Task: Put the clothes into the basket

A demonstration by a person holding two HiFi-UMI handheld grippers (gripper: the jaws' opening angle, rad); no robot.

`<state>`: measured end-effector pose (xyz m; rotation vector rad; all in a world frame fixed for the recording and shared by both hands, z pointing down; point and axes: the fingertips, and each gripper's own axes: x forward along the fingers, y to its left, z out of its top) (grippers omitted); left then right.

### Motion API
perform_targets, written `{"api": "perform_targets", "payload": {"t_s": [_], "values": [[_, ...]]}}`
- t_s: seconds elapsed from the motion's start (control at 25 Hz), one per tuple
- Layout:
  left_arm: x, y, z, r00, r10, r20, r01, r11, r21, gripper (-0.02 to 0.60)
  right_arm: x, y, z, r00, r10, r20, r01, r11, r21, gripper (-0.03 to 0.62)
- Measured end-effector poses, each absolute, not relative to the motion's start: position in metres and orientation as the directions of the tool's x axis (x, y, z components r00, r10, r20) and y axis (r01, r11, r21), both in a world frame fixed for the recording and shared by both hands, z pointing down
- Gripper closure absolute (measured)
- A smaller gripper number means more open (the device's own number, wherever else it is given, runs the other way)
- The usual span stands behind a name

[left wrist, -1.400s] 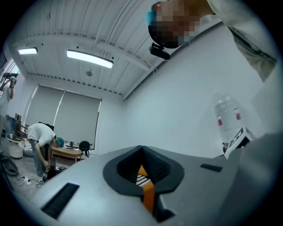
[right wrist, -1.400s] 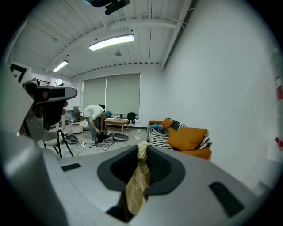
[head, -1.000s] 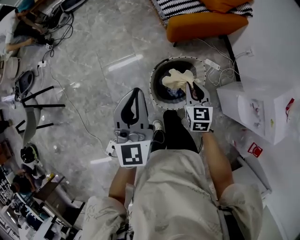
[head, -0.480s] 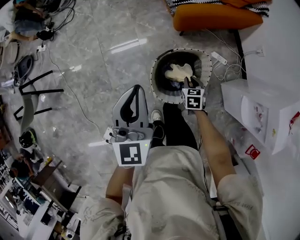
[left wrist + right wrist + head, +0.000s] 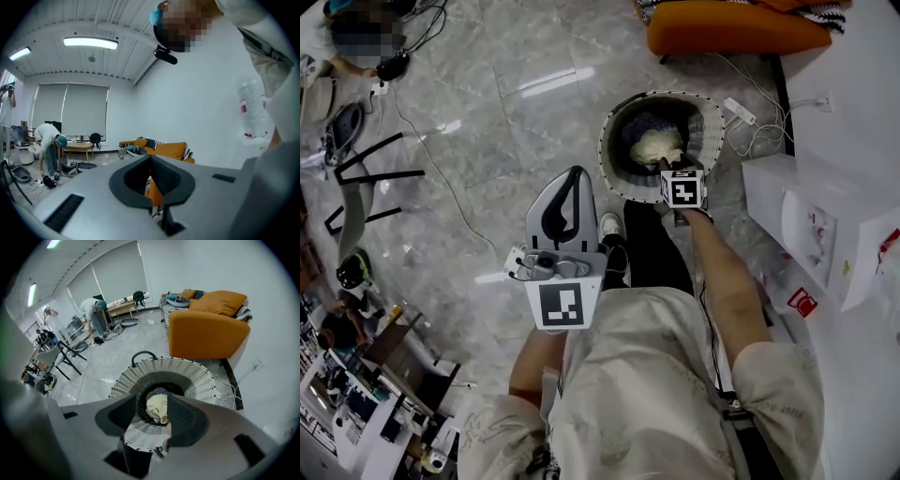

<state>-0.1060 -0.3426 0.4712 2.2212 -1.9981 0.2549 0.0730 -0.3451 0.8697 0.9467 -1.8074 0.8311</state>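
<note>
A round white wicker basket (image 5: 705, 127) stands on the grey floor ahead of my feet. A cream garment (image 5: 656, 146) lies inside it on darker clothes. My right gripper (image 5: 666, 163) points steeply down over the basket's near rim. Its jaws have just been opening and stand open, with the cream garment (image 5: 157, 407) showing below between them, inside the basket (image 5: 187, 369). My left gripper (image 5: 571, 178) hangs to the left of the basket over bare floor, shut on nothing. In the left gripper view its tips (image 5: 150, 158) meet and it faces the room.
An orange sofa (image 5: 731, 28) stands beyond the basket. White boxes (image 5: 806, 216) and a power strip with cables (image 5: 741, 112) lie to its right. My shoe (image 5: 607, 225) is just short of the basket. Black stand legs (image 5: 366, 187) and gear sit far left.
The right gripper came down to the basket with the cream garment and its jaws opened; the garment now lies in the basket. The left gripper sank a little.
</note>
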Motion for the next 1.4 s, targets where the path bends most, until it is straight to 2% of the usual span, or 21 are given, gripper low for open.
{"api": "perform_targets", "payload": {"t_s": [0.4, 0.64, 1.04, 1.4], "values": [[-0.101, -0.334, 0.468, 0.125, -0.967, 0.222, -0.992, -0.128, 0.002, 0.578, 0.086, -0.31, 0.863, -0.293, -0.246, 0.924, -0.873, 0.463, -0.153, 0.41], [-0.102, -0.32, 0.458, 0.148, -0.968, 0.201, -0.989, -0.151, 0.001, 0.578, 0.083, -0.29, 0.836, -0.32, -0.295, 0.9, -0.875, 0.457, -0.161, 0.413], [-0.108, -0.276, 0.451, 0.201, -0.963, 0.18, -0.979, -0.203, 0.008, 0.578, 0.081, -0.259, 0.751, -0.351, -0.454, 0.819, -0.896, 0.417, -0.152, 0.421], [-0.098, -0.228, 0.434, 0.249, -0.961, 0.121, -0.968, -0.252, -0.006, 0.578, 0.082, -0.234, 0.622, -0.402, -0.654, 0.641, -0.889, 0.447, -0.102, 0.424]]}}
